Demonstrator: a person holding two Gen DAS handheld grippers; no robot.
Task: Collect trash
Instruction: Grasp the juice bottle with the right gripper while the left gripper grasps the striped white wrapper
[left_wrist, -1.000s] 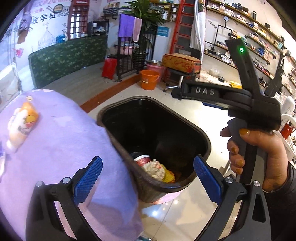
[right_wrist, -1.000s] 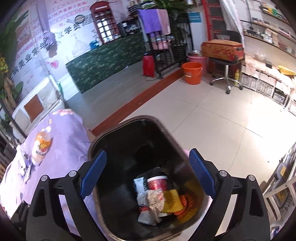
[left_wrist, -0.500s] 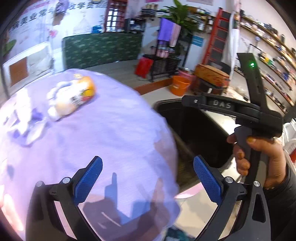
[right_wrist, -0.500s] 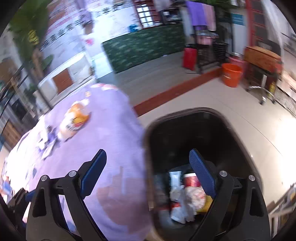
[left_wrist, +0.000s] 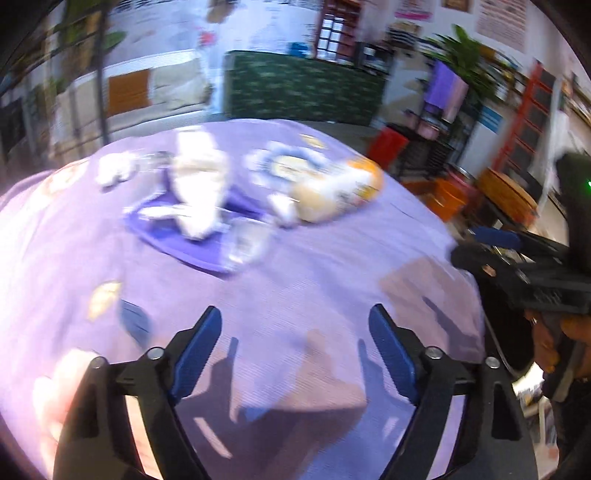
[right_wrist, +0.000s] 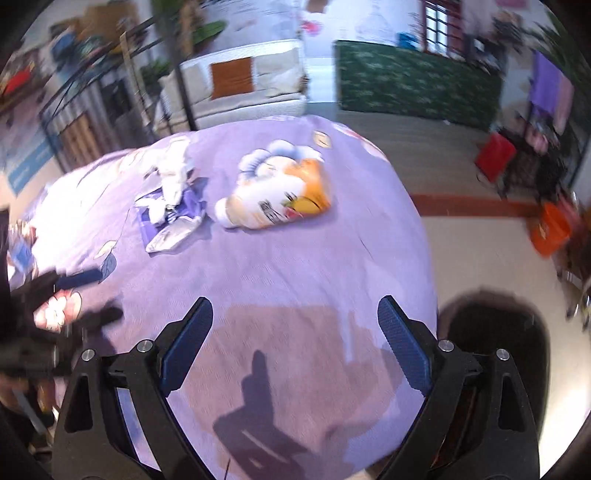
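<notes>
A table under a purple flowered cloth (left_wrist: 295, 280) (right_wrist: 295, 258) fills both views. On its far part lie an orange-and-white snack bag (left_wrist: 332, 195) (right_wrist: 273, 199) and, to its left, crumpled white tissue on a purple wrapper (left_wrist: 195, 192) (right_wrist: 170, 195). My left gripper (left_wrist: 295, 350) hovers over bare cloth short of them; its jaws are closing with nothing between them. My right gripper (right_wrist: 295, 343) is open and empty above the cloth's near edge. The black trash bin (right_wrist: 491, 332) stands on the floor at the table's right.
In the left wrist view the right gripper's body (left_wrist: 535, 266) and the hand holding it fill the right edge. An orange bucket (right_wrist: 550, 229), a red container (right_wrist: 495, 155) and a green counter (right_wrist: 406, 85) stand across the tiled floor.
Both views have swung left from the bin to the tabletop, so the snack bag and tissue now sit near the middle. The left jaws stand narrower than before.
</notes>
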